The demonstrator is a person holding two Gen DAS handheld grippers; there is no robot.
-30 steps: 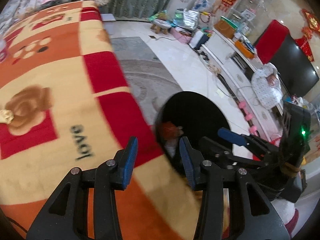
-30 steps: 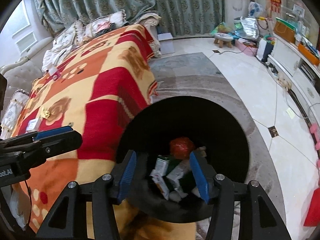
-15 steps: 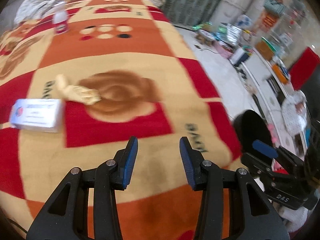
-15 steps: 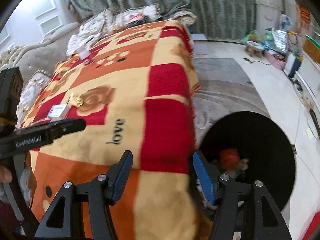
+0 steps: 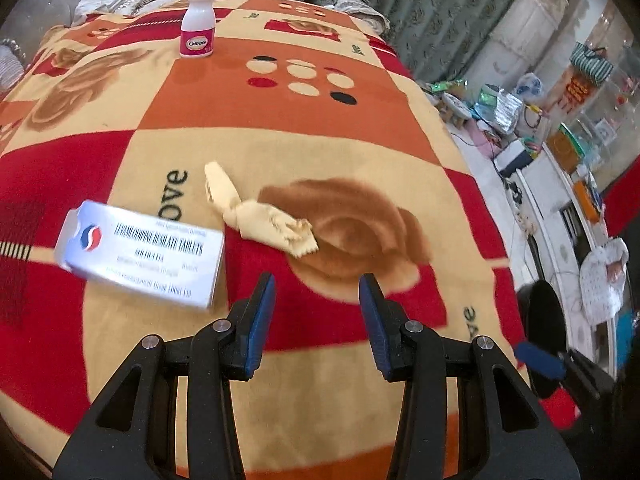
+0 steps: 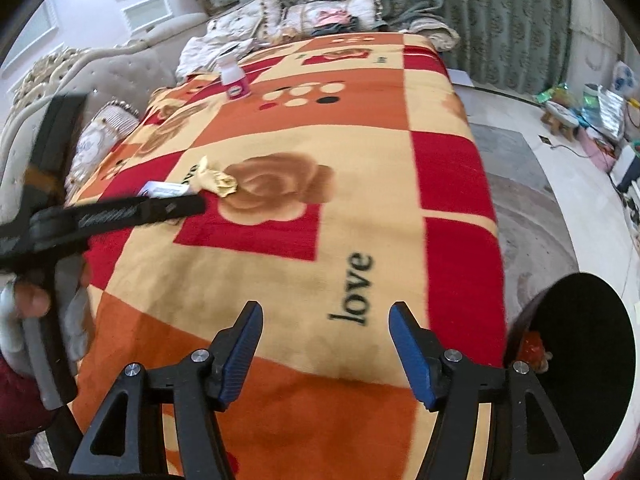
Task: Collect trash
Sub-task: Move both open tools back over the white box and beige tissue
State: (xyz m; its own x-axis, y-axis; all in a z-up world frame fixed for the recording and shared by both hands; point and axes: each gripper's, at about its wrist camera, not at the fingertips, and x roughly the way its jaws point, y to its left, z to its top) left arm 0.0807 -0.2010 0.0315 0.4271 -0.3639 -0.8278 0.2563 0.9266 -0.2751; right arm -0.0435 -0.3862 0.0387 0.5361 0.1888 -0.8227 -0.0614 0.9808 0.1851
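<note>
Your left gripper (image 5: pixel 316 300) hangs over the patterned blanket (image 5: pixel 280 128) with its blue-padded jaws apart and nothing between them. From that camera, the crumpled yellow wrapper (image 5: pixel 256 212) lies just beyond the fingertips at about 11 o'clock, resting on the blanket at the edge of a brown rose print. The white tablet box (image 5: pixel 140 256) sits at 10 o'clock, near the wrapper but not touching it, one end flap open. A white pill bottle (image 5: pixel 199 24) with a pink label stands upright far off at 12 o'clock, well apart from both.

Your right gripper (image 6: pixel 326 328) is also empty; its jaws have just been widening and now stand clearly parted above the word "love" woven into the blanket. In this view the black trash bin (image 6: pixel 592 360) sits on the floor at 4 o'clock, beside the blanket's edge, with something red (image 6: pixel 534 344) showing inside its near rim. The wrapper (image 6: pixel 216 180) lies at 11 o'clock, and the other gripper's black arm crosses in front of the tablet box (image 6: pixel 164 189), hiding most of it. The pill bottle (image 6: pixel 234 78) stands beyond.
</note>
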